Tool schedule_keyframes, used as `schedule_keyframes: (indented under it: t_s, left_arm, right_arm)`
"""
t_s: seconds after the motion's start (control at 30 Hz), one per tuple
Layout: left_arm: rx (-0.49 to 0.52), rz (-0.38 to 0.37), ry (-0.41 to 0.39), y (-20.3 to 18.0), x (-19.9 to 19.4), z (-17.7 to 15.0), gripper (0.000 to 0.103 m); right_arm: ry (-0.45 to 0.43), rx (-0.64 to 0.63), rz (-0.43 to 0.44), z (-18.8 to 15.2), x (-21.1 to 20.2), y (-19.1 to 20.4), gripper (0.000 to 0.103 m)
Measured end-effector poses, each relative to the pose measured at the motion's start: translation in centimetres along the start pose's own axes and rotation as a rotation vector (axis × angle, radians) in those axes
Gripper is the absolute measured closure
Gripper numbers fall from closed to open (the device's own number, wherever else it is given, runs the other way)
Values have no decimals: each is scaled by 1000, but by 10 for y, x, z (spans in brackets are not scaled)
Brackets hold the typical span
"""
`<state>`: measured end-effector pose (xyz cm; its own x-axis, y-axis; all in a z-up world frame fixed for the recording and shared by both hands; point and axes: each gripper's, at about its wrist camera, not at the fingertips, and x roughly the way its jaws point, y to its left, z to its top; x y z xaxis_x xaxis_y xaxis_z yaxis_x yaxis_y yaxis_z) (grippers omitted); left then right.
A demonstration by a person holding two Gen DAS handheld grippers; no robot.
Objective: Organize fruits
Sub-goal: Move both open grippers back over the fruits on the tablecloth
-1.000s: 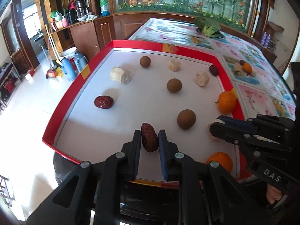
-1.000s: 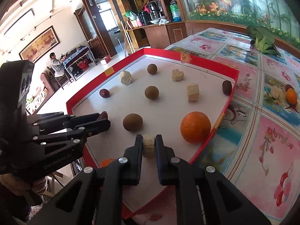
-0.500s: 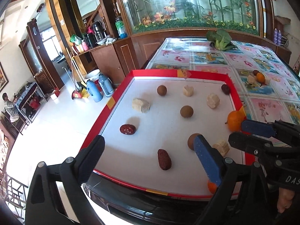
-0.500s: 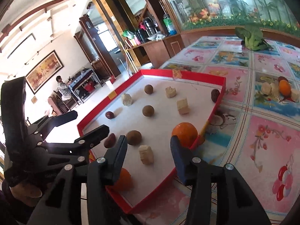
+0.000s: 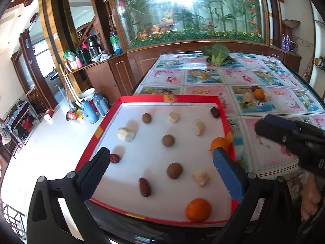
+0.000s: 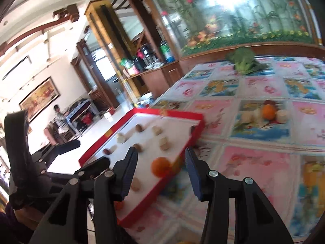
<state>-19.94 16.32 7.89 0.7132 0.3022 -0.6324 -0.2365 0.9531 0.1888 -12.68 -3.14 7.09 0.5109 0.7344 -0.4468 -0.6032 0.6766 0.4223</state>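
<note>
Red-rimmed tray on table holds fruits: two oranges, three brown balls, red dates, pale chunks. Left gripper wide, empty, above tray. Right gripper wide, empty, over tray's edge.

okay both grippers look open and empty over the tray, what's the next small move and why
Probably swing the right gripper toward the loose pile on the tablecloth, aiming for the orange there. Both it and the left gripper are open and empty, the red tray already holds spaced fruit, and that pile sits outside it.
</note>
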Motion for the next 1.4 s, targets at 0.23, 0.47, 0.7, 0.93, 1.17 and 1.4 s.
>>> schedule_keyframes:
  t_s: [0.23, 0.47, 0.7, 0.93, 1.17, 1.4]
  left_arm:
    - [107, -85, -33, -50, -13, 21, 2]
    - [154, -215, -50, -97, -28, 51, 2]
    - [193, -290, -27, -138, -37, 61, 0]
    - [301, -293, 11, -188, -36, 59, 0]
    - [353, -317, 31, -214, -32, 59, 0]
    - [289, -320, 88, -193, -17, 45, 0]
  right_arm:
    - [-107, 61, -150, 15, -46, -46, 49]
    - [-187, 71, -288, 29, -78, -80, 41]
    - [-291, 117, -334, 32, -106, -118, 30]
    - [-331, 234, -310, 27, -119, -153, 29]
    - [-317, 274, -316, 26, -116, -163, 27]
    - [-263, 266, -351, 23, -105, -163, 27]
